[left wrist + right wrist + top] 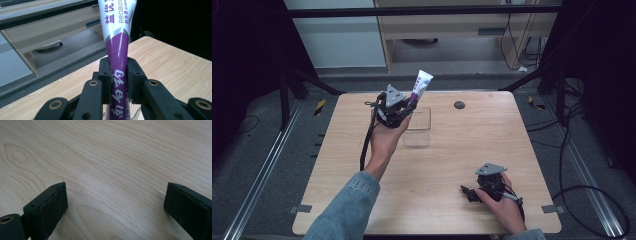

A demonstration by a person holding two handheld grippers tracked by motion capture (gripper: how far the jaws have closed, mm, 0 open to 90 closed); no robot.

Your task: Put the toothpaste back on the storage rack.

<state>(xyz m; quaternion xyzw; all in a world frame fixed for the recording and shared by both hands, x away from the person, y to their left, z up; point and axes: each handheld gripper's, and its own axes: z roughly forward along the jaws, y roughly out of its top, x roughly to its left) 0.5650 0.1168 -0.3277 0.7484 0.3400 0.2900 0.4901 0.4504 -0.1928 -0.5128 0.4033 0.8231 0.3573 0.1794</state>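
A white-and-purple squeeze tube (420, 86) is clamped in the left gripper (404, 111), raised at 11 o'clock over the clear plastic box (418, 127). Placement judged pending. The right gripper (470, 192) is rested wide at 5 o'clock.

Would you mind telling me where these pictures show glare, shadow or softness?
High view: even light on the table, surroundings very dark, clear container faint. Left gripper view: a bright streak of glare down the purple part of the tube, background cabinet slightly soft. Right gripper view: soft shadow beside the left jaw, wood grain crisp.
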